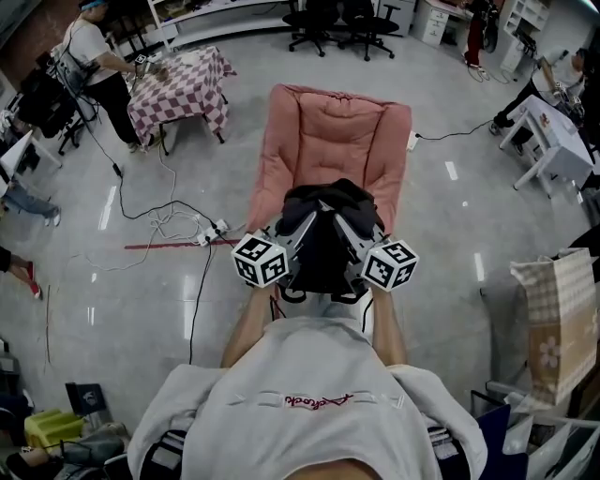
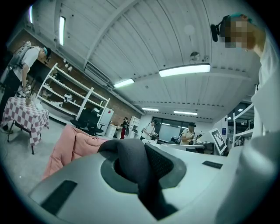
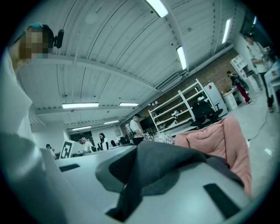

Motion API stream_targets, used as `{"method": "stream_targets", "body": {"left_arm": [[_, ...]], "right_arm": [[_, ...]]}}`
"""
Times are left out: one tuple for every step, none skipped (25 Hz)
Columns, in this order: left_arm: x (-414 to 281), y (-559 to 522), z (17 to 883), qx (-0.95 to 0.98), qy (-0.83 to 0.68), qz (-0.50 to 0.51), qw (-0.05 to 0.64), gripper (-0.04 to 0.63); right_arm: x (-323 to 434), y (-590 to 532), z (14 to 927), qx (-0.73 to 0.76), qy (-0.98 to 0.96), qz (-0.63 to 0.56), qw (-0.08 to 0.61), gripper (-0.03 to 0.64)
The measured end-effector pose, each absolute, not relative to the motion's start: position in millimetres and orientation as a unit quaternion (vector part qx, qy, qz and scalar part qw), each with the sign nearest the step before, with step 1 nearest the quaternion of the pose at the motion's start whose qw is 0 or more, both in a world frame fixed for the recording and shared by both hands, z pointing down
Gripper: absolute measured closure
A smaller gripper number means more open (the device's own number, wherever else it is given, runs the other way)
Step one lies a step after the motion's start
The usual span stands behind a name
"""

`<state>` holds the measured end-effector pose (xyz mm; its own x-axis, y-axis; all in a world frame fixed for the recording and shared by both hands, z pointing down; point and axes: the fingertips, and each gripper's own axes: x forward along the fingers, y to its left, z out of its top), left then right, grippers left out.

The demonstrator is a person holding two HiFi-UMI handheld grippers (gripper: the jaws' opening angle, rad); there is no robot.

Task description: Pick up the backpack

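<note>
Place: lab-like workroom | Evidence: wall shelving [image 3: 177,109], office chairs [image 1: 319,23], floor cables [image 1: 164,223], strip lights [image 2: 183,70] (people [image 1: 94,70] working at tables [image 1: 183,94])

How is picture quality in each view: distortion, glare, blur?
Head view: barrel-bent edges, lamp reflections streak the glossy floor. Left gripper view: fisheye circle with dark corners, the ceiling lamp blown out. Right gripper view: same fisheye, the near backpack strap soft.
</note>
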<state>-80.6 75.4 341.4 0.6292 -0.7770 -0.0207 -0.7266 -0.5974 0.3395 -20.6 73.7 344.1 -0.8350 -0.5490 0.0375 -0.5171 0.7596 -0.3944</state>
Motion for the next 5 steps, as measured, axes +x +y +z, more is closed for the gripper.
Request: {"method": "stream_targets", "body": {"left_arm": [[-78, 78, 342, 0.891, -0.421, -0.082, 0.15, 0.545], [-75, 80, 343, 0.892, -0.418, -0.079, 0.15, 0.545], [-71, 83, 346, 0.894, -0.415, -0.076, 0.15, 0.545], [-68, 86, 349, 0.896, -0.413, -0.072, 0.15, 0.545], [-64, 89, 352, 0.897, -0.41, -0.069, 0.151, 0.545]], "right_arm": [[-18, 76, 344, -0.286, 0.936, -0.199, 0.041, 0.574], [-15, 78, 346, -0.289, 0.935, -0.199, 0.043, 0.574], [-12, 81, 348, -0.293, 0.934, -0.2, 0.044, 0.574], [-8, 84, 350, -0.297, 0.932, -0.201, 0.046, 0.574], [-5, 87, 353, -0.3, 0.931, -0.202, 0.047, 0.574]]}}
